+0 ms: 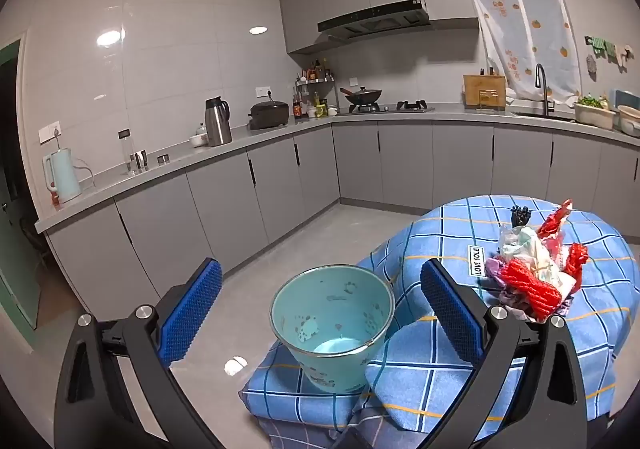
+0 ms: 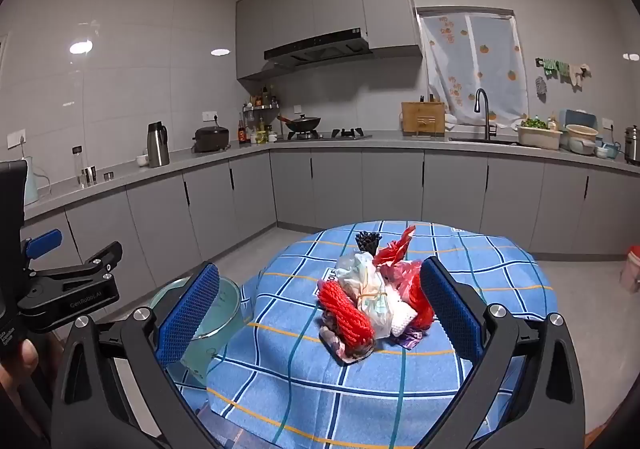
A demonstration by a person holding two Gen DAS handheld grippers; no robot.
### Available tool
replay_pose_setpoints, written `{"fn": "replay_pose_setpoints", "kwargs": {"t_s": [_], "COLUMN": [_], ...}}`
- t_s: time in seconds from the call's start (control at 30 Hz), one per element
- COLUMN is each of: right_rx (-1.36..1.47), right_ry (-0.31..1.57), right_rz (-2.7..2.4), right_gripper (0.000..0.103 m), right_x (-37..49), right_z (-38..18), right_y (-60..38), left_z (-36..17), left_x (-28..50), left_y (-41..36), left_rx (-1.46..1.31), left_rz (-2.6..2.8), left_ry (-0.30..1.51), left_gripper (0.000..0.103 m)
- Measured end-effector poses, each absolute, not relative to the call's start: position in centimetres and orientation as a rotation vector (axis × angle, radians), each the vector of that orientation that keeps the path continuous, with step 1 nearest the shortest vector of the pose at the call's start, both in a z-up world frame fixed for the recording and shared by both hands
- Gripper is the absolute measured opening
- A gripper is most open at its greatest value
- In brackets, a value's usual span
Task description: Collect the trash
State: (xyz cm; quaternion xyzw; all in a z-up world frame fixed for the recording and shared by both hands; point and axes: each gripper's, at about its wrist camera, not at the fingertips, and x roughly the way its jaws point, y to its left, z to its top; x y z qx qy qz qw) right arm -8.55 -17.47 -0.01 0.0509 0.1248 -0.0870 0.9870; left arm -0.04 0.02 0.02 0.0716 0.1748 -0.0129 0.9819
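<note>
A heap of trash (image 2: 374, 299) lies in the middle of a round table under a blue checked cloth (image 2: 480, 277): red netting, crumpled clear and white bags, purple scraps and a black bundle behind. From the left wrist the same trash heap (image 1: 532, 273) shows at the right. A teal metal bucket (image 1: 334, 323) stands on a lower cloth-covered surface left of the table and looks empty. My left gripper (image 1: 324, 311) is open, with the bucket seen between its blue pads. My right gripper (image 2: 320, 309) is open, and the heap lies ahead between its fingers, untouched. The teal bucket (image 2: 224, 309) sits partly behind its left pad.
Grey kitchen cabinets and a counter (image 2: 360, 141) run along the far walls, with a stove, sink, kettles and a pot. The grey floor (image 1: 280, 249) lies between table and cabinets. A hand holds the left gripper body (image 2: 60, 289) at the left edge. A pink bin (image 2: 632, 269) stands far right.
</note>
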Motion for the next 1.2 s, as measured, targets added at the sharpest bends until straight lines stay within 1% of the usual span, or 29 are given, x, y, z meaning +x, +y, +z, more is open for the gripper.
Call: {"fn": "replay_pose_setpoints", "kwargs": {"t_s": [0.5, 0.57, 1.2], "right_rx": [0.106, 0.104, 0.112], "right_ry": [0.262, 0.257, 0.256], "right_rz": [-0.169, -0.171, -0.172], "right_gripper": [0.099, 0.099, 0.099], "right_x": [-8.6, -8.5, -8.4], "right_z": [0.5, 0.2, -0.1], "right_y": [-17.6, -17.6, -17.8], "left_z": [1.0, 0.3, 0.6], "left_x": [0.3, -0.1, 0.0], "left_y": [0.4, 0.3, 0.9], "left_rx": [0.153, 0.154, 0.141], "left_rz": [-0.028, -0.024, -0.021], "left_ry": [0.344, 0.338, 0.333], "left_gripper": [0.098, 0.098, 0.098]}}
